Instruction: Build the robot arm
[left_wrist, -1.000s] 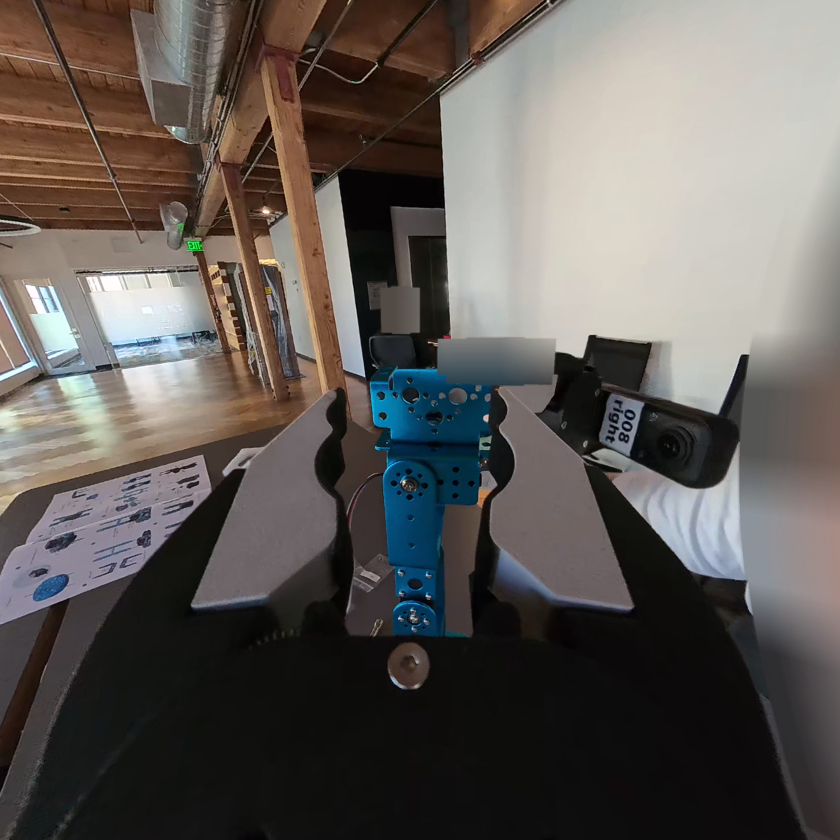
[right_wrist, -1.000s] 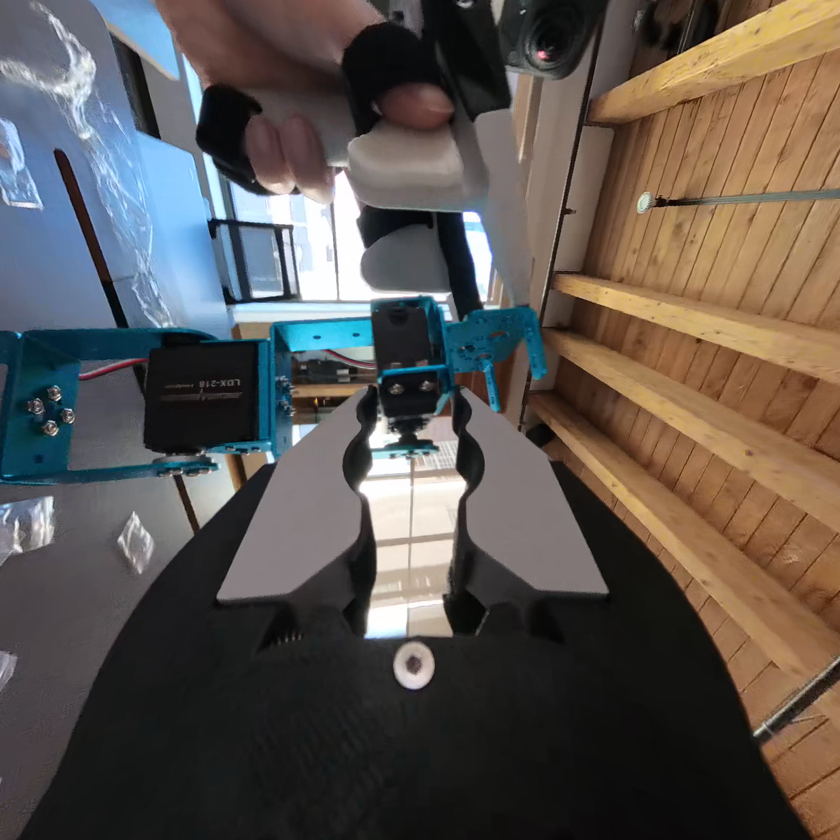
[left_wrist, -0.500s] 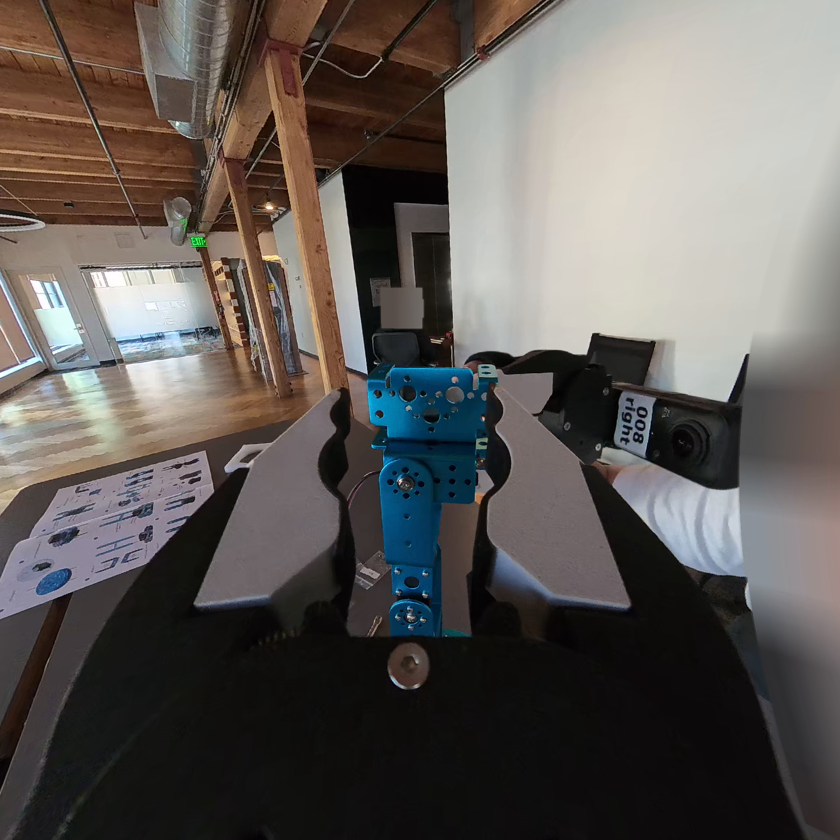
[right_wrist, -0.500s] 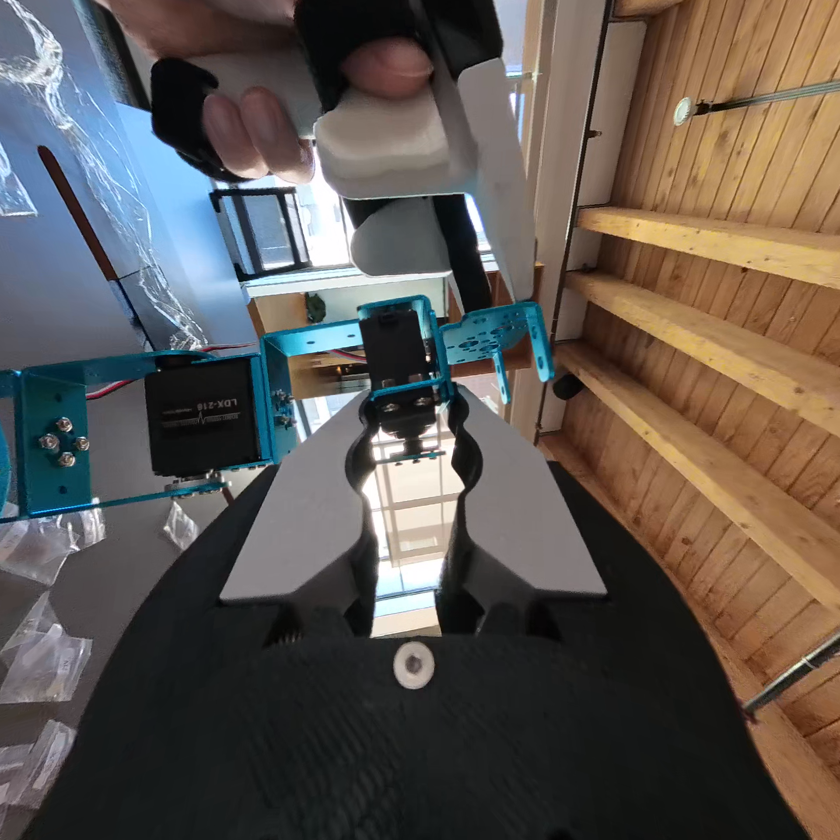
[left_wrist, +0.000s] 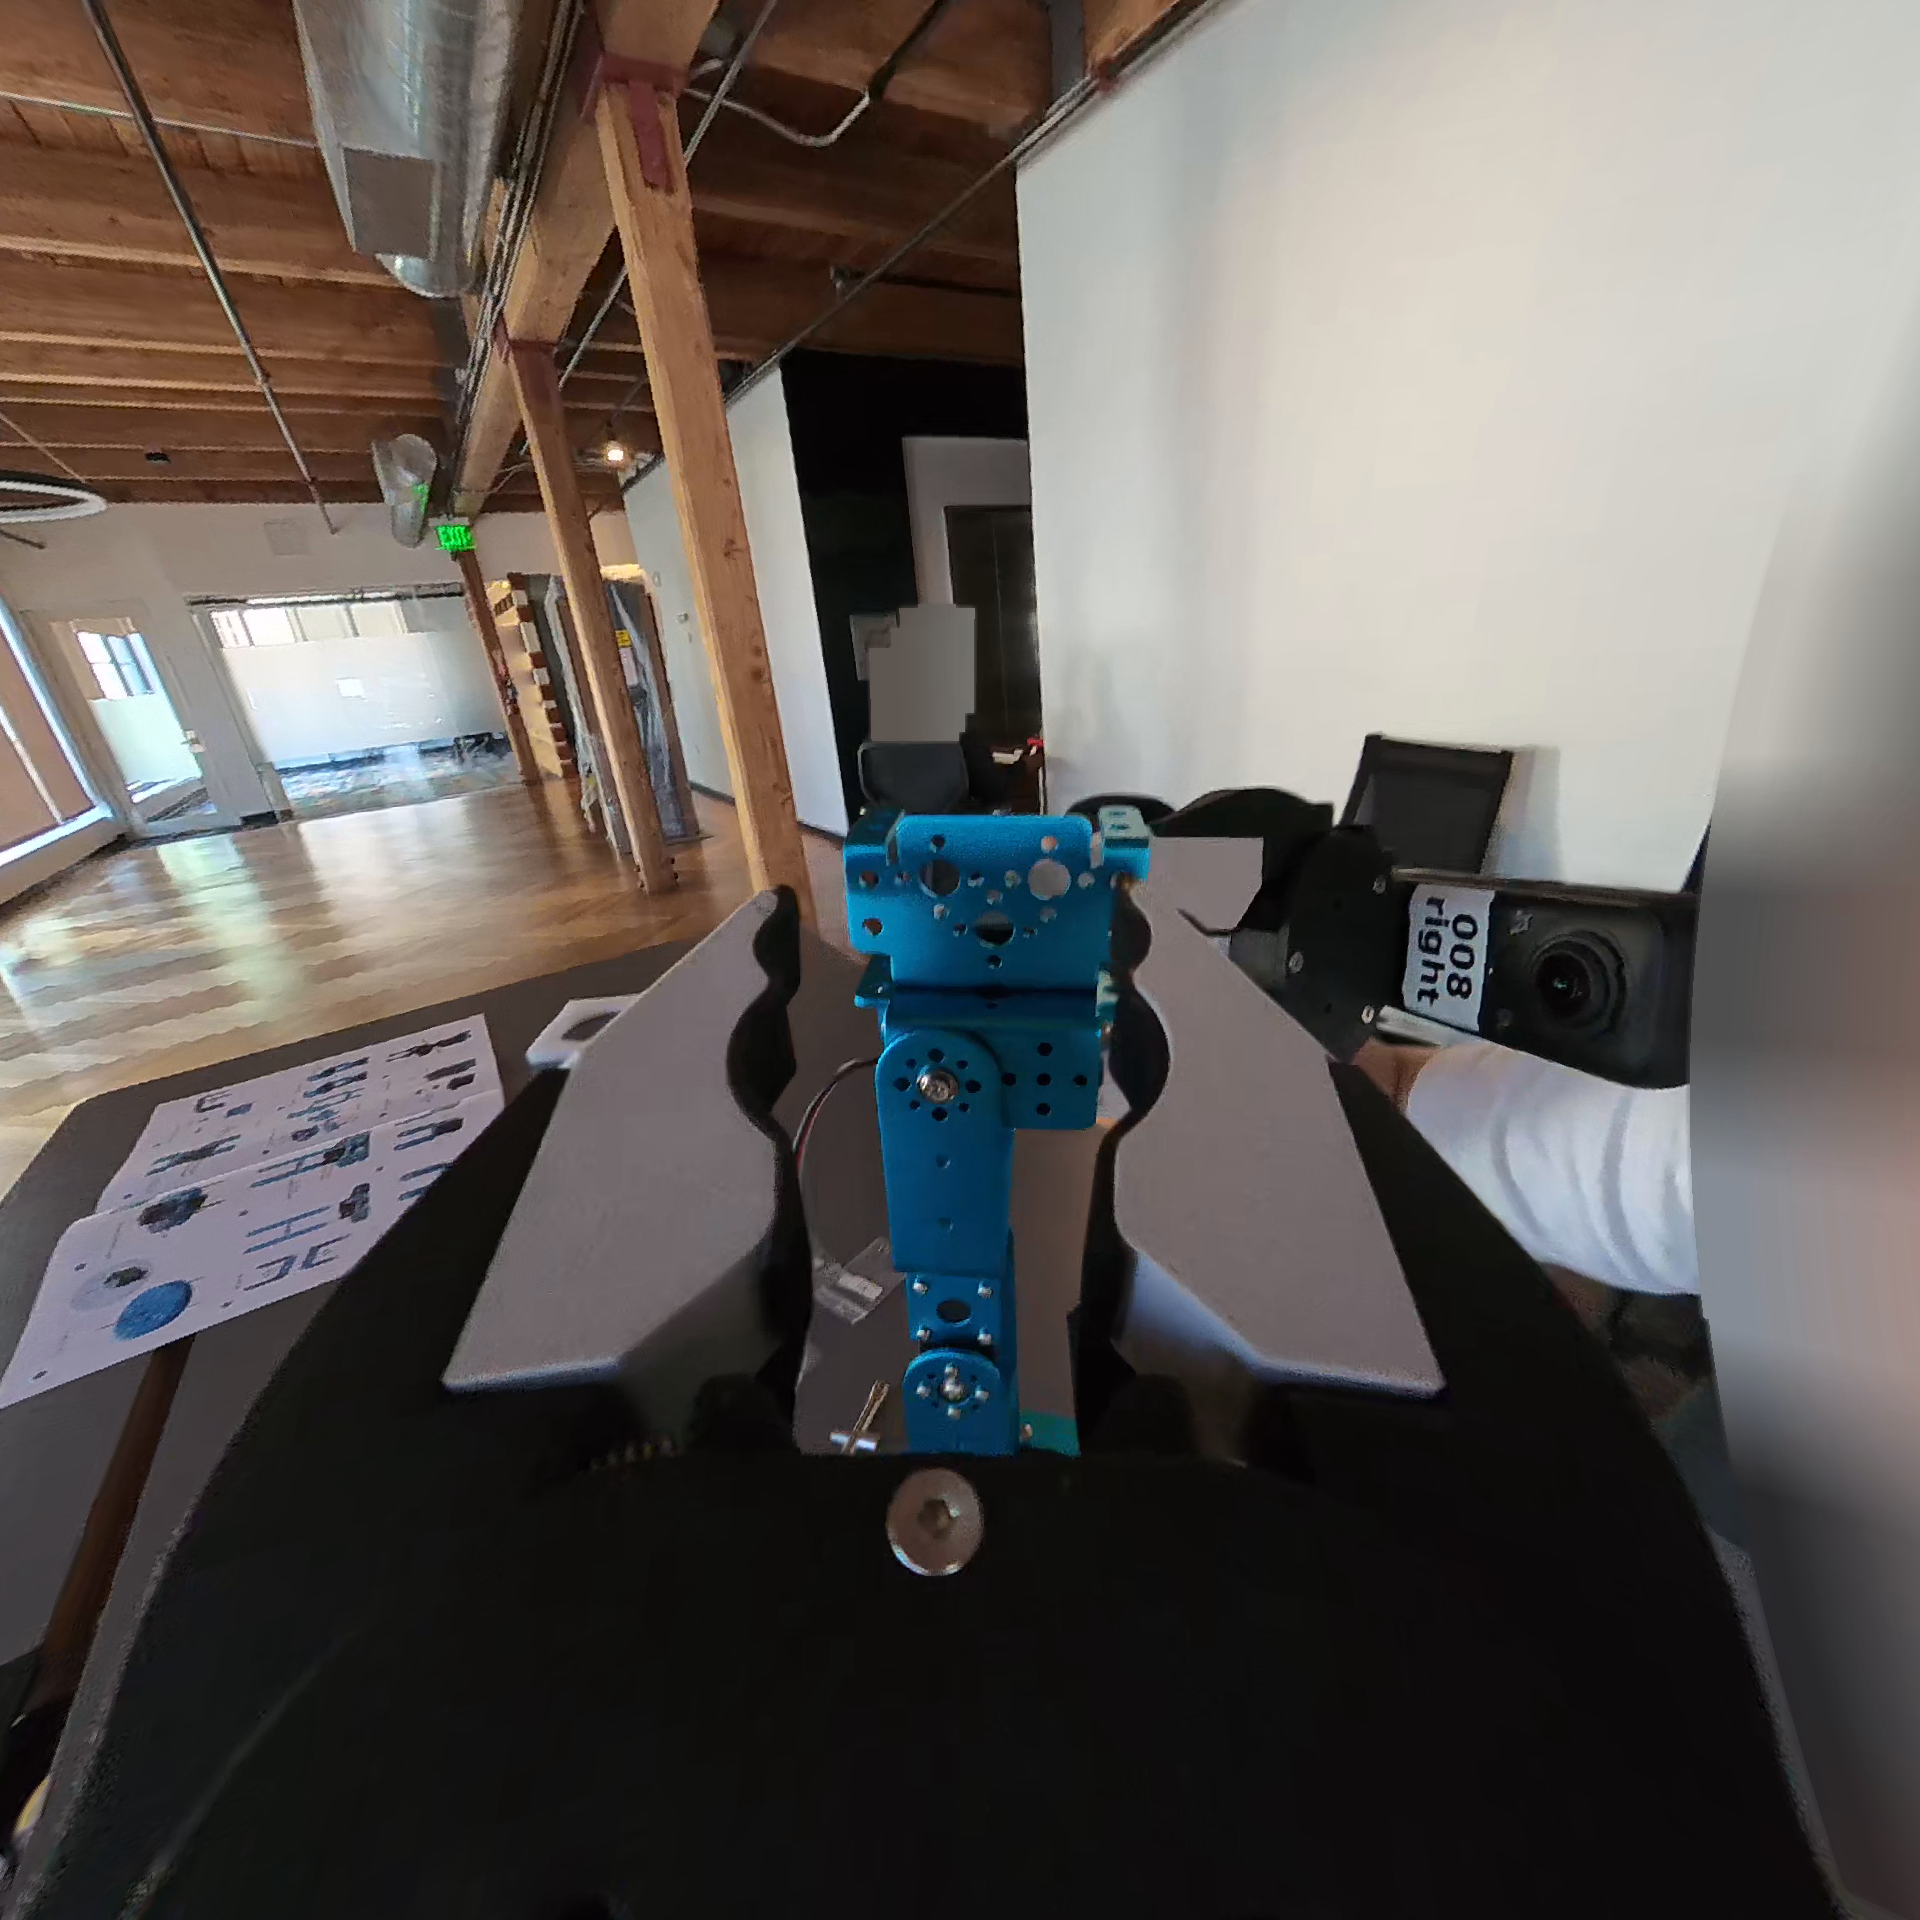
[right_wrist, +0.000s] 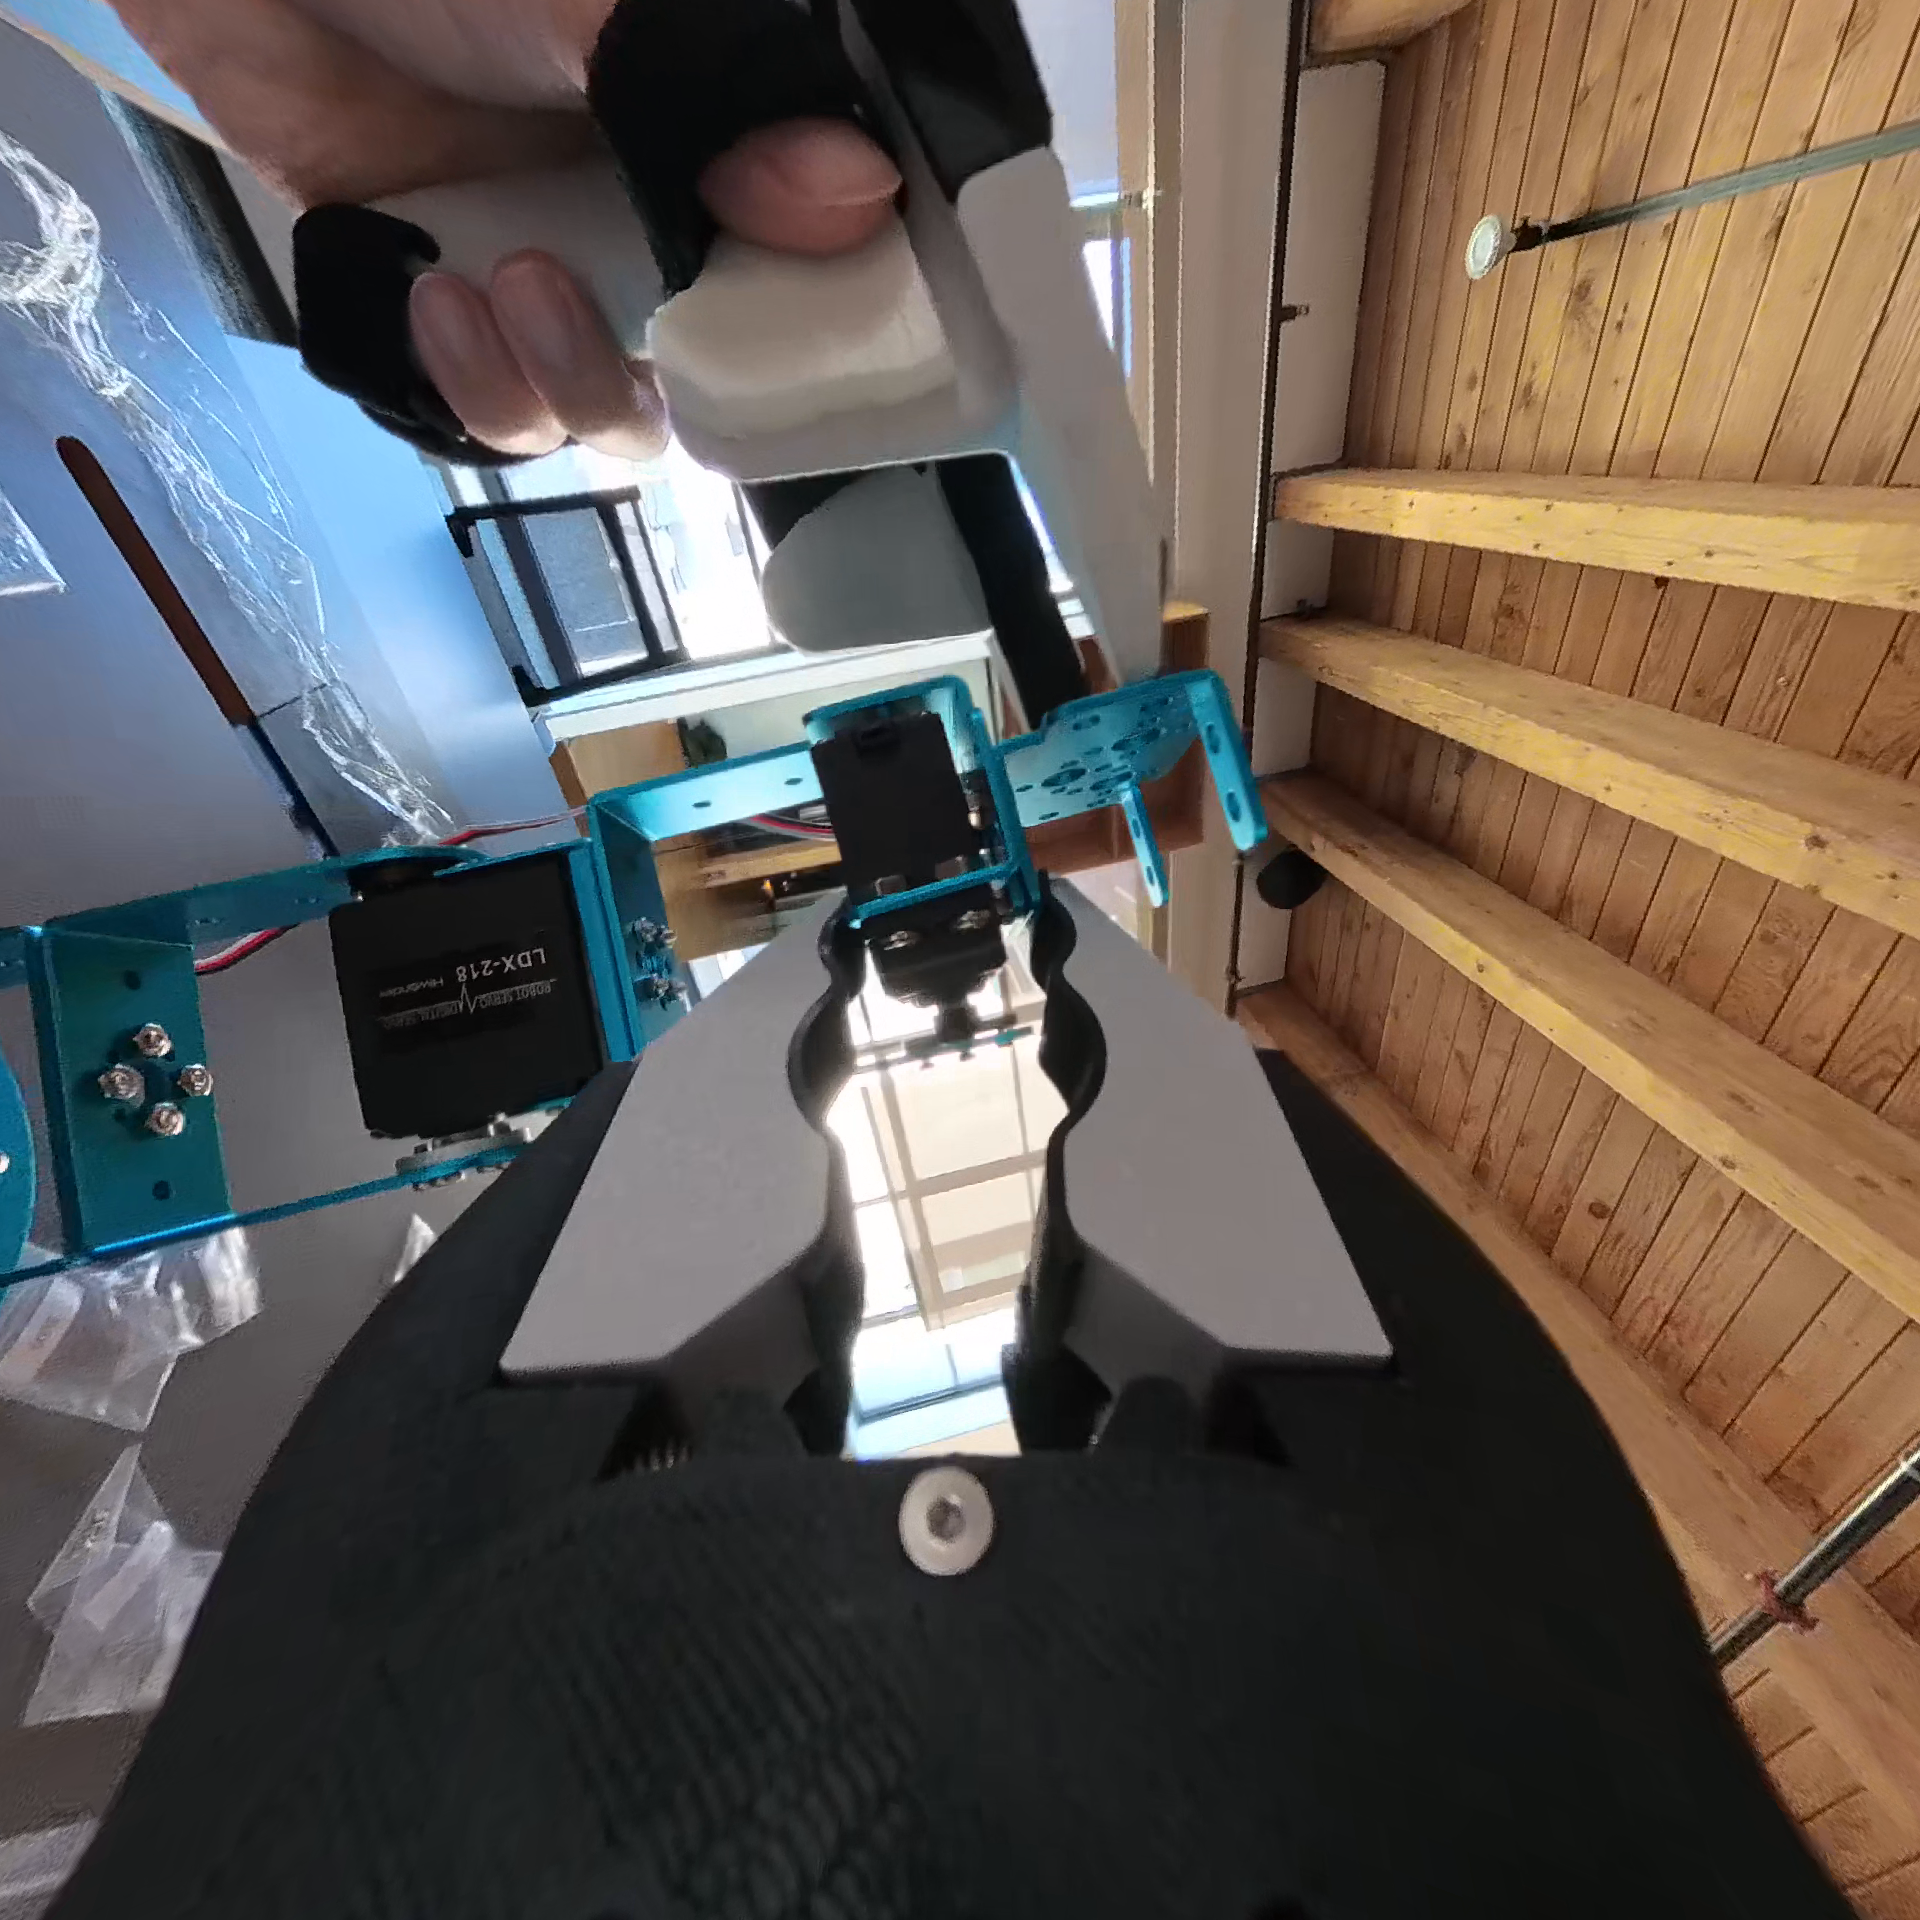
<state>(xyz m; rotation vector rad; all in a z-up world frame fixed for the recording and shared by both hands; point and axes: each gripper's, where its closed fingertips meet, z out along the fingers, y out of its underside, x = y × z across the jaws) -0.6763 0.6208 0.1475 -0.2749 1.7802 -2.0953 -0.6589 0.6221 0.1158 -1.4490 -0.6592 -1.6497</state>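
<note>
Your left hand-held gripper has its two grey fingers spread to either side of a blue metal servo-bracket arm that stands upright between them; the perforated top bracket sits level with the fingertips, and the left finger shows a clear gap from the blue metal, while the right finger lies close beside it, though you cannot tell from this angle whether it touches. Your right hand-held gripper comes in from the side with its fingers narrowed around the arm's upper joint: the tips pinch the small black servo in its blue bracket, the scalloped inner edges pressed against both sides. In the right wrist view the arm runs away to the left, with a larger black servo framed in blue plates, and the top bracket juts out beyond the fingertips. Above it, your left hand grips the white handle of the other tool. On the dark desk to the left lie printed instruction sheets, and small clear plastic bags lie near the arm's base.
</note>
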